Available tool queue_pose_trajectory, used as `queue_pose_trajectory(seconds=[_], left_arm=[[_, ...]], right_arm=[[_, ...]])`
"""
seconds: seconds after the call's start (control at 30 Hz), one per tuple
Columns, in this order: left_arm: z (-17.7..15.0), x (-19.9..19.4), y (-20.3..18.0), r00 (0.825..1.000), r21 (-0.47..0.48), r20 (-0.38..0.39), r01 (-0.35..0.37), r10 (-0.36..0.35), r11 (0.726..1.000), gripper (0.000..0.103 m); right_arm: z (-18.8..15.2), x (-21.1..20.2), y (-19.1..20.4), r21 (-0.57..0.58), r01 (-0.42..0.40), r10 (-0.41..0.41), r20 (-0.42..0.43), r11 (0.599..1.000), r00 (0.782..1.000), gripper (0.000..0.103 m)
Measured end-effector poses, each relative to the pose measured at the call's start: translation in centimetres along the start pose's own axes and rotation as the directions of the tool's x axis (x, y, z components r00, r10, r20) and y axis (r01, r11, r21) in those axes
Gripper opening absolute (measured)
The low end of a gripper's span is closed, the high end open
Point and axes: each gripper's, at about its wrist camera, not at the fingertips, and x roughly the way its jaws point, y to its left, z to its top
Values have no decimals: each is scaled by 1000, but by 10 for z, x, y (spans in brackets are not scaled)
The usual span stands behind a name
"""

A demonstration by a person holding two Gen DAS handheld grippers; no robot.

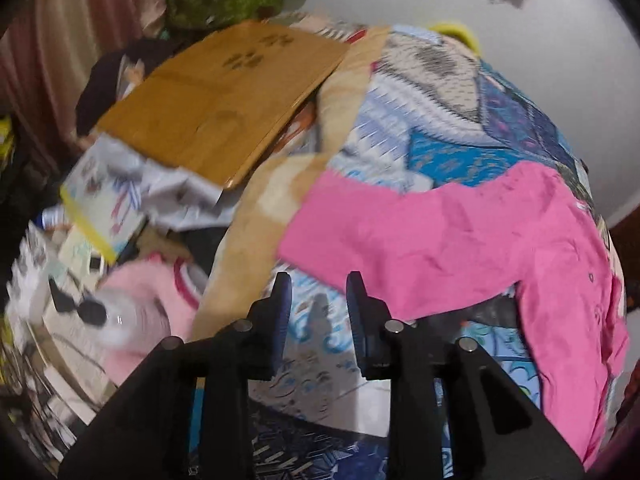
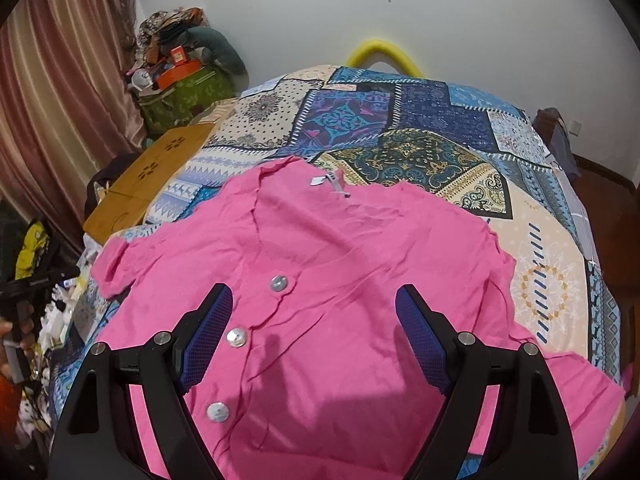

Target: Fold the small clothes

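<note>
A small pink button-up shirt [image 2: 340, 280] lies spread flat, front up, on the patchwork bedspread [image 2: 420, 128]. Three silver buttons run down its front; a white label shows at the collar. My right gripper [image 2: 316, 304] hovers over the shirt's chest, open wide and empty. In the left wrist view the shirt [image 1: 460, 240] lies to the right, one sleeve reaching left. My left gripper [image 1: 318, 284] is open and empty, over the bedspread [image 1: 460, 152] just below the sleeve's edge.
A wooden lap tray [image 1: 224, 100] lies at the bed's left side, also in the right wrist view [image 2: 148, 184]. Papers and a light pink garment [image 1: 148, 296] crowd the left. A green bag [image 2: 184, 96], curtain [image 2: 60, 100] and yellow tube [image 2: 384, 54] stand behind.
</note>
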Motion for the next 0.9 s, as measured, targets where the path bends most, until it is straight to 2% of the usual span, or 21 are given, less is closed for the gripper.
queue_pose_trajectory(seconds=[0.07,0.13,0.17,0.23,0.3,0.33,0.4,0.47,0.5,0.6,0.67,0.8,0.9], left_arm=[[1,6,10,999,-46,-20,29,-30,999,28],[6,12,18,999,-73,-12,33,-34,997,41],[9,16,21,1000,-87,-7,13,-13,996,43],[16,28,28,1000,-117,-3,-21,20,993,44],[20,44,32,999,-145,-36,-9,4,989,44],[21,52,32,999,-149,-53,-2,-6,989,42],[21,58,28,999,-121,-38,-25,21,992,38],[22,55,21,999,-62,-15,-49,48,997,22],[23,51,18,998,-37,-5,-65,64,997,5],[29,34,13,996,-11,25,-85,85,996,5],[37,14,7,995,6,66,-74,74,997,5],[49,-27,-23,991,37,128,25,-30,999,5],[51,-62,-67,977,117,182,89,-109,989,5]], right_arm=[[0,-2,4,-21,8,-8,2,1000,1000,81],[-1,-3,6,-40,17,-17,5,999,1000,81],[-1,-3,7,-46,18,-17,5,999,1000,81],[-2,-1,8,-49,15,-15,-1,999,1000,81],[-3,1,7,-50,15,-15,-7,999,1000,81],[-3,3,7,-51,18,-19,-12,999,1000,81],[-5,5,7,-50,29,-30,-16,998,999,81],[-8,6,5,-49,30,-31,-20,998,999,81],[-8,7,4,-45,29,-30,-21,999,999,81],[-10,7,2,-38,27,-28,-25,999,999,81],[-11,6,1,-35,26,-27,-20,999,999,81],[-12,1,-1,-20,14,-14,-5,1000,1000,81],[-13,-5,-3,-11,7,-7,10,1000,1000,81]])
